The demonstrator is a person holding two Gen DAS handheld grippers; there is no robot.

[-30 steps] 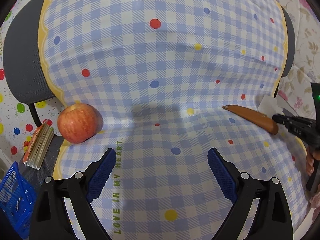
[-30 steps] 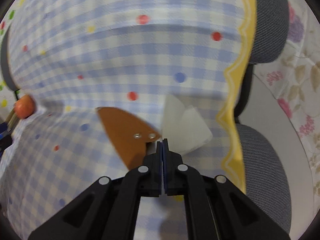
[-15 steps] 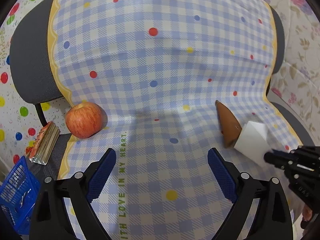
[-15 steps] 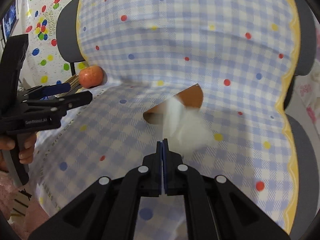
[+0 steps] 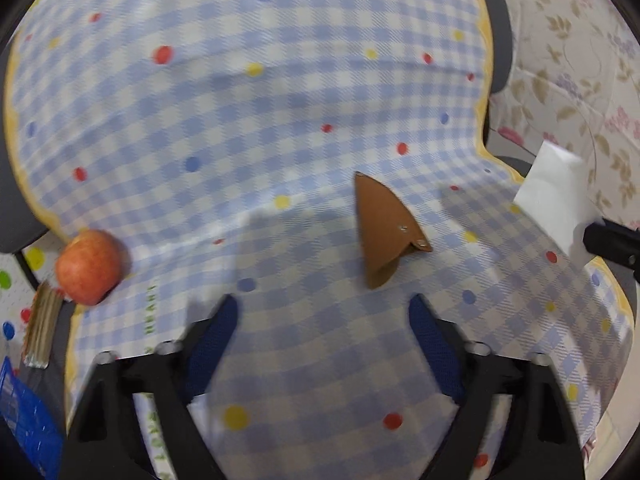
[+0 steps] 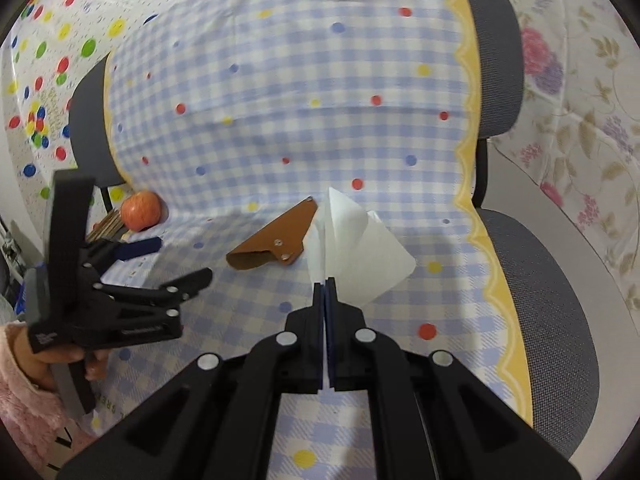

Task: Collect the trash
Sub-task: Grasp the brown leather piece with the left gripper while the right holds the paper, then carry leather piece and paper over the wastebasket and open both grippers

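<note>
My right gripper (image 6: 325,282) is shut on a white folded paper tissue (image 6: 356,248) and holds it up above the checkered cloth; the tissue also shows at the right edge of the left wrist view (image 5: 554,196). A brown leather pouch (image 5: 386,228) lies on the cloth in front of my left gripper (image 5: 323,312), which is open and empty above the cloth. The pouch shows in the right wrist view (image 6: 276,242) just left of the tissue. My left gripper shows there at the left (image 6: 176,264).
A red apple (image 5: 88,266) sits at the cloth's left edge, next to a stack of sticks (image 5: 42,326). A blue basket (image 5: 20,420) is at lower left. The checkered cloth (image 5: 280,120) covers a grey chair (image 6: 532,264). Floral covering lies at the right.
My right gripper has lifted the tissue up and away from the pouch, toward the right. My left gripper has moved right and closer to the pouch.
</note>
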